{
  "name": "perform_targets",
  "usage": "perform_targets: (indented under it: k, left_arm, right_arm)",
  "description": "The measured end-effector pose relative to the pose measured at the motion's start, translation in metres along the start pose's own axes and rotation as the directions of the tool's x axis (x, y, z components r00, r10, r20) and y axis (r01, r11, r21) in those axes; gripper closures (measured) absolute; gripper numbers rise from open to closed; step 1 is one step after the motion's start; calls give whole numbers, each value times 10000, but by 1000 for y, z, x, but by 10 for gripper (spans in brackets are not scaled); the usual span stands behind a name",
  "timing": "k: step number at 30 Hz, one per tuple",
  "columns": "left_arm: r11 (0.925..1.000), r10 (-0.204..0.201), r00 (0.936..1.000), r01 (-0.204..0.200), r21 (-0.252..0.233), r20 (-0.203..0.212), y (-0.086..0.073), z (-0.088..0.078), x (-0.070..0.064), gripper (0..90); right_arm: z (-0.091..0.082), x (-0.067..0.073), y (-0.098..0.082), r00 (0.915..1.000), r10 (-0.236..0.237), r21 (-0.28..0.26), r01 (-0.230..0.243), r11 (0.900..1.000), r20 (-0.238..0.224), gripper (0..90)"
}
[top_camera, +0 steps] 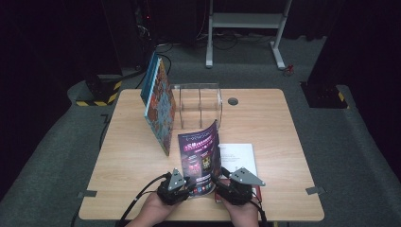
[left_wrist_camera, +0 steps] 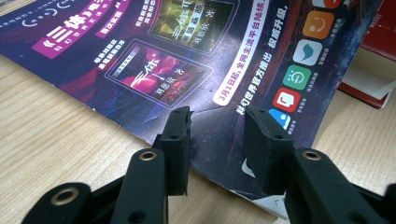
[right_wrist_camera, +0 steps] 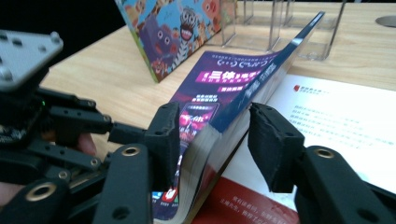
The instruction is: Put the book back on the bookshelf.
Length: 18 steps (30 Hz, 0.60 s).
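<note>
Our right gripper (right_wrist_camera: 212,140) has its matte black rubber fingers (right_wrist_camera: 273,144) spread around the thick purple paperback (top_camera: 201,158), not pressing; our left gripper (left_wrist_camera: 217,140) has its fingers parted against the glossy cover. The book stands bowed near the wooden table (top_camera: 127,161)'s front edge, its long axis running away from us toward the clear acrylic rack (top_camera: 199,105).

I am working in a lab or test room, not a home: a lone wooden table (top_camera: 142,156) stands on grey carpet (top_camera: 350,142), ringed by dark curtains, with yellow-black hazard-striped stand bases (top_camera: 97,97), loose floor cables (top_camera: 222,42) and a white metal frame (top_camera: 246,21) behind.
</note>
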<state>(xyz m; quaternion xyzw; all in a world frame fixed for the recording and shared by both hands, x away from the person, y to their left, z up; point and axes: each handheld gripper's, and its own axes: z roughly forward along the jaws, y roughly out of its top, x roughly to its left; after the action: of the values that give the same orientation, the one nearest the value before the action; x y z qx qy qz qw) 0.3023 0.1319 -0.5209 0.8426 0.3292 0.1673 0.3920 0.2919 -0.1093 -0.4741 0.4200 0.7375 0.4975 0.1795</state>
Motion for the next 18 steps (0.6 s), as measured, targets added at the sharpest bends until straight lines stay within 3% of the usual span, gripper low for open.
perform_targets:
  k: [10, 18]
  left_arm:
    - [10000, -40, 10000, 40, -41, -5, 0, 0, 0, 620]
    - [10000, 16, 9999, -16, -34, -109, 0, 0, 1, 614]
  right_arm:
    - [-1, -10, 6, 9987, 465, 54, -464, 9989, -188, 533]
    - [3, -16, 7, 9979, 648, 258, -648, 9976, -4, 555]
